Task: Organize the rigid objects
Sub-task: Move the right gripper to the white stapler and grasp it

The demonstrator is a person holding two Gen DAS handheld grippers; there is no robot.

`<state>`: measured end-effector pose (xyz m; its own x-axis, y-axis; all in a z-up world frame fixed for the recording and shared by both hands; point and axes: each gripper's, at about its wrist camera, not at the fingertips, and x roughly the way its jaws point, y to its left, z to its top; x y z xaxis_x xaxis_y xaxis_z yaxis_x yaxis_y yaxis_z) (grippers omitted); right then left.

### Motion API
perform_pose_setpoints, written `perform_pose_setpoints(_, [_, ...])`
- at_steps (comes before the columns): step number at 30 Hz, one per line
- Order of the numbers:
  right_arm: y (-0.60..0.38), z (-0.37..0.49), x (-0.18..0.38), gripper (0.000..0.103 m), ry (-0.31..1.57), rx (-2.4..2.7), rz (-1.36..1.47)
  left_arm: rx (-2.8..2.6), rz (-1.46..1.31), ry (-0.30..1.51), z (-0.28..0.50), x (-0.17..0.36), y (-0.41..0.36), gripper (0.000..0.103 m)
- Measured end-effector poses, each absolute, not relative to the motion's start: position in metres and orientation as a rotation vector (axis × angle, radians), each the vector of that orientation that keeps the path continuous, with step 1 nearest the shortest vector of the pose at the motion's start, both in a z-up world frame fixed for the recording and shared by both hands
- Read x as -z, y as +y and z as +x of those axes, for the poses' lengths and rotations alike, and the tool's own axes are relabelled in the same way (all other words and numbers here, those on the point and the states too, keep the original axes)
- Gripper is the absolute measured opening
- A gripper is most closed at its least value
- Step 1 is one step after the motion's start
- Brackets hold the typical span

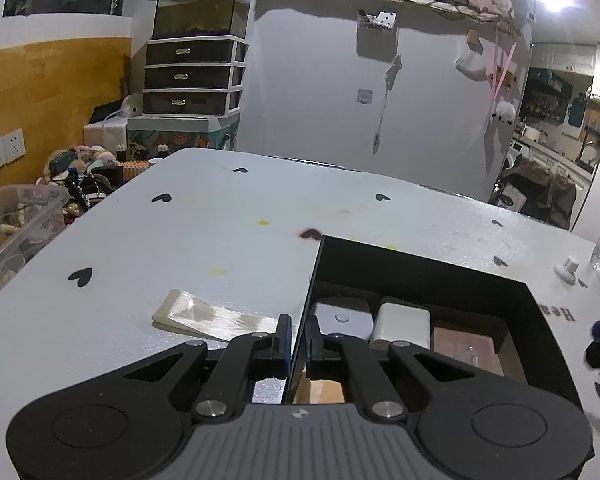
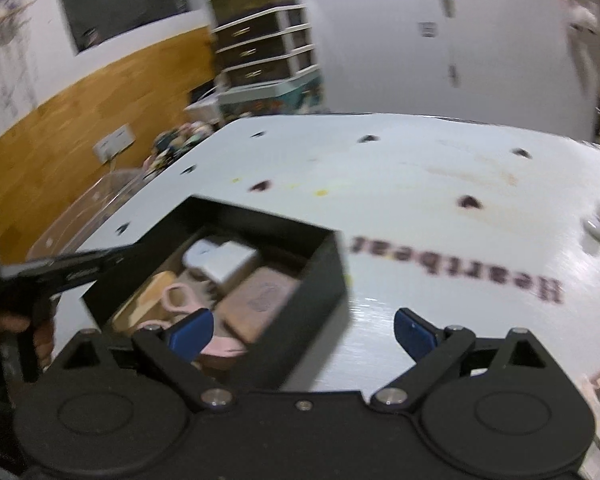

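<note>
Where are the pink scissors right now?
In the right wrist view, the pink scissors lie inside the black box at its near side, between a tan block and a brown case, just beyond the right hand-held gripper's left finger.

Box at my one o'clock, on the table

The box (image 1: 428, 280) sits on the table (image 1: 180, 240); inside lie a charger (image 1: 402, 322), a case (image 1: 342, 316) left of it, and scissors (image 2: 180, 300) (nearest me). Tape strip (image 1: 204, 316) at eleven.
</note>
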<state>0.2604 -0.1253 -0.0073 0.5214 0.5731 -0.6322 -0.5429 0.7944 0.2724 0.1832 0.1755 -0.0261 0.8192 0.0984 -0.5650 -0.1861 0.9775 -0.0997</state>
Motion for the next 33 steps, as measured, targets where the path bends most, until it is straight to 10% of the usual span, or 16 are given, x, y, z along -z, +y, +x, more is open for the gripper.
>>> perform_pose_setpoints(24, [-0.279, 0.255, 0.044, 0.097, 0.751, -0.167, 0.147, -0.169, -0.049, 0.709, 0.185, 0.017, 0.167, 0.006])
perform_pose_setpoints(33, [-0.270, 0.239, 0.061, 0.078, 0.816, -0.234, 0.017, -0.163, -0.029, 0.738, 0.181, 0.021, 0.166, 0.006])
